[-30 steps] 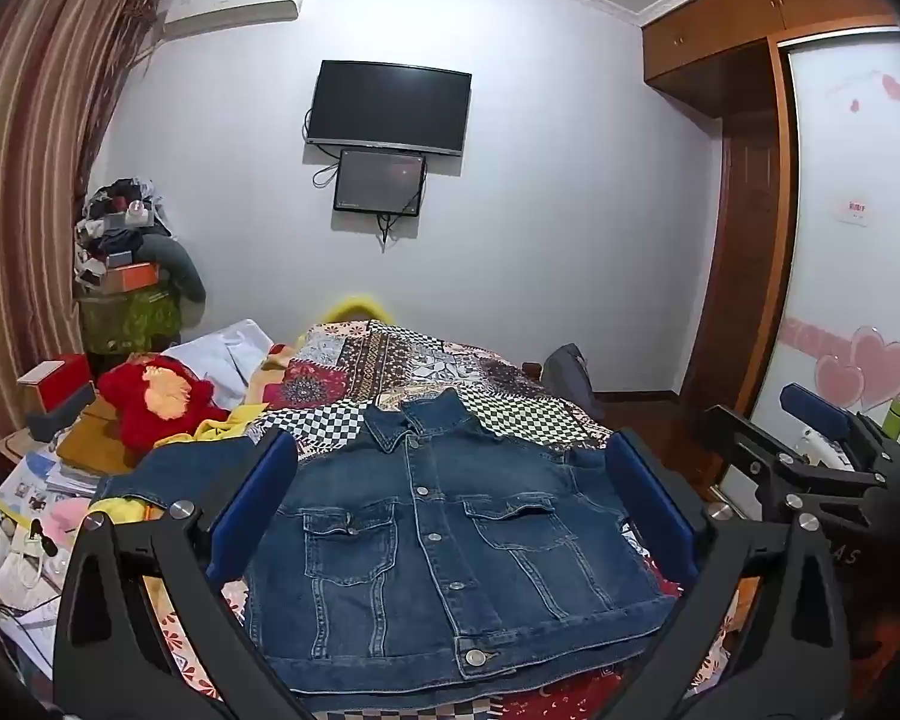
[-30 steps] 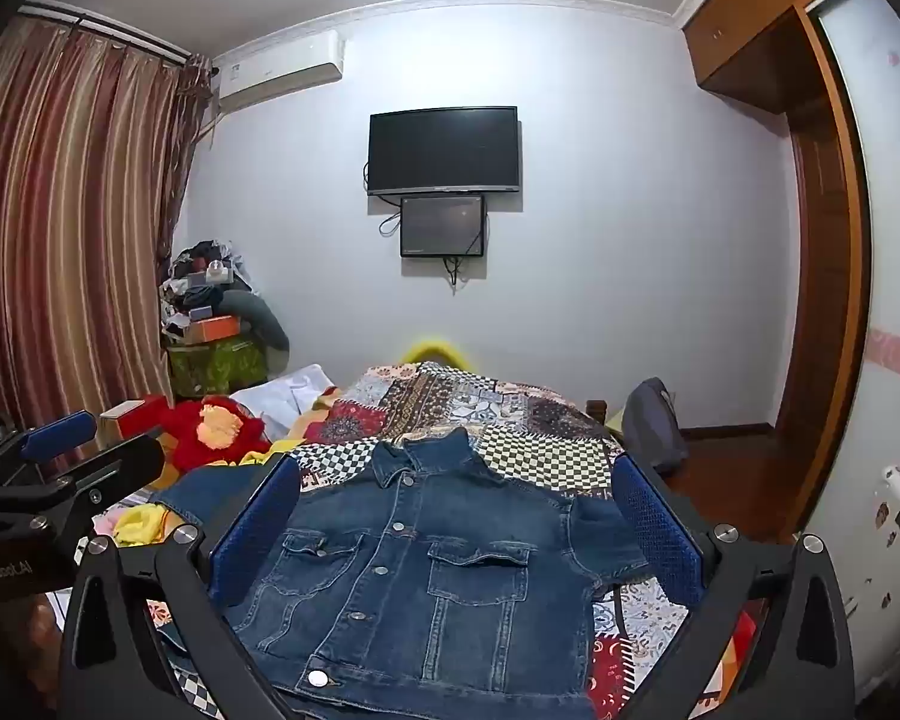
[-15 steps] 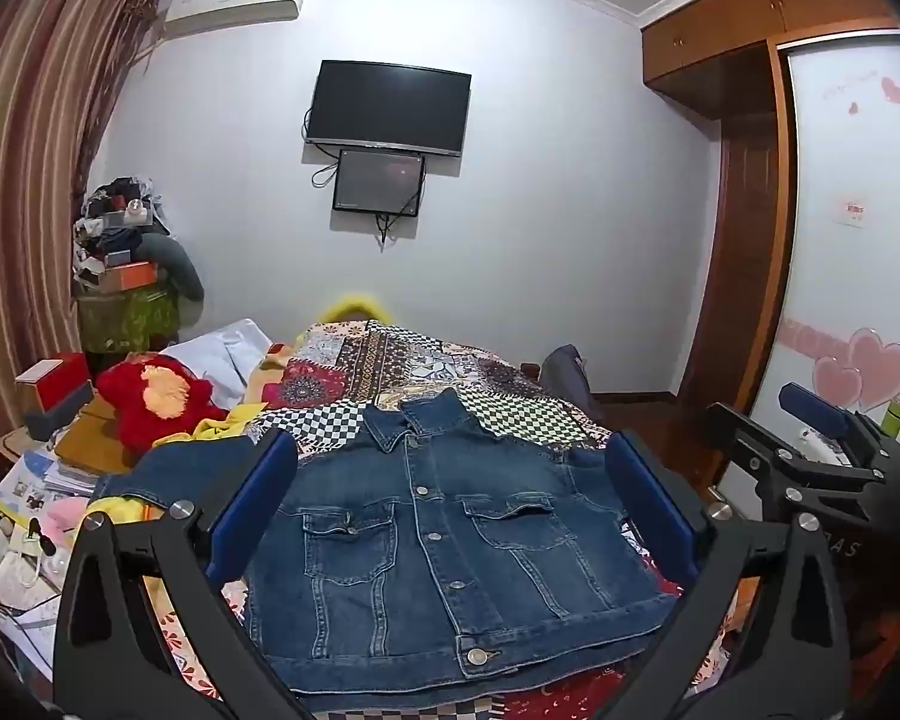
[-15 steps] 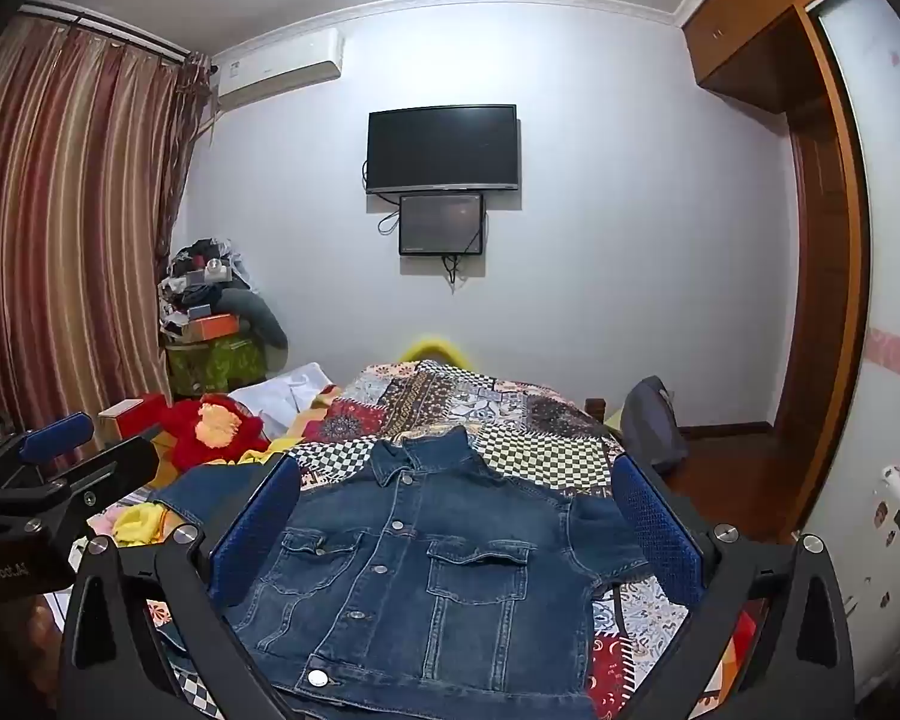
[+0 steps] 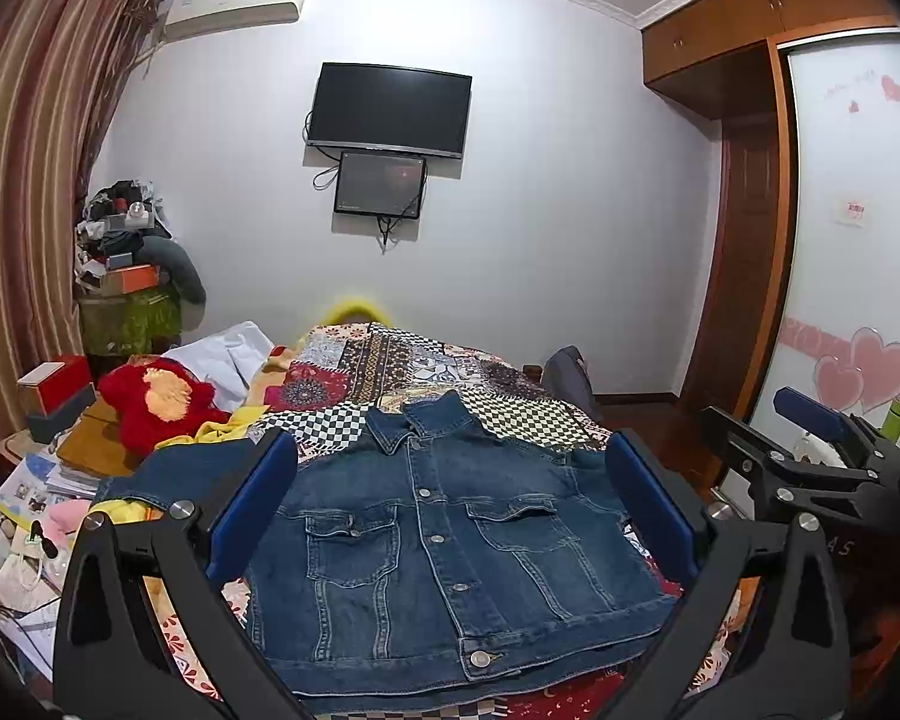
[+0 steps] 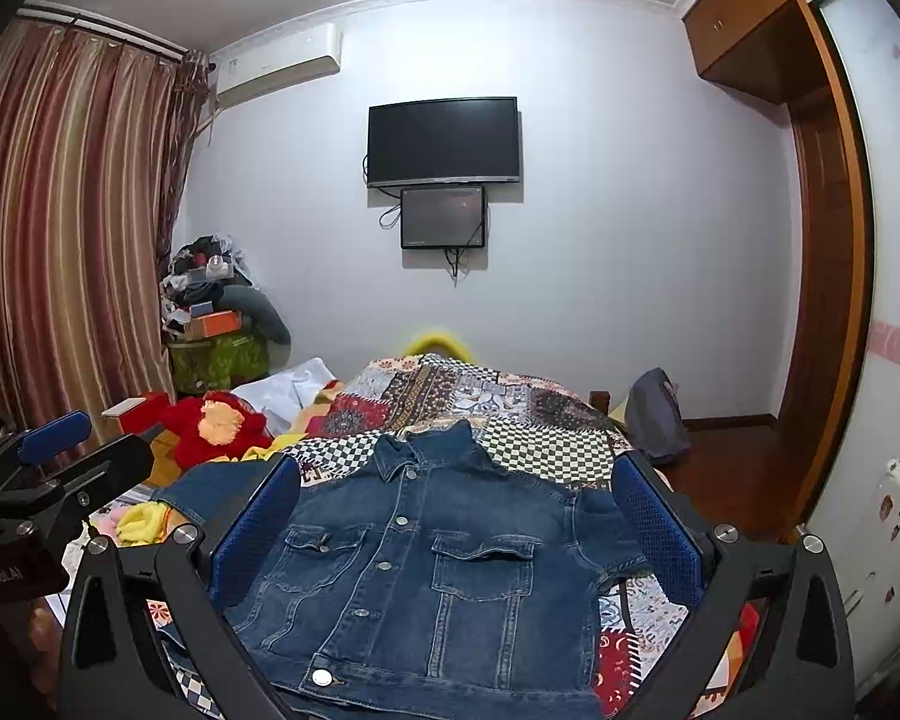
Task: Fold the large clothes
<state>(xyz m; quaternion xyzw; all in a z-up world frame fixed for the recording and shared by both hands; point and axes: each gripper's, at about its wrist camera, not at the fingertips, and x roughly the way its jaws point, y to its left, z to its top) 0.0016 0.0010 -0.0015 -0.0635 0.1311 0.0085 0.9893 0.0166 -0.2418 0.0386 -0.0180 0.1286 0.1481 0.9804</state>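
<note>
Denim jacket (image 5: pixel 444 546) lies buttoned and front-up on the patchwork bed (image 5: pixel 402 360), spread flat for folding, so I hold my left gripper (image 5: pixel 450 516) and right gripper (image 6: pixel 456 528) wide apart, empty, above it.

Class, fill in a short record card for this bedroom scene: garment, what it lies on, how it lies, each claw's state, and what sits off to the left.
garment: denim jacket, buttoned, front up, collar away from the cameras
surface: patchwork quilt on a bed
spread: flat, unfolded; one sleeve stretched out left
left claw: open, holding nothing, above the jacket
right claw: open, holding nothing, above the jacket
left of the jacket: red plush toy
fold progress: not yet begun
</note>
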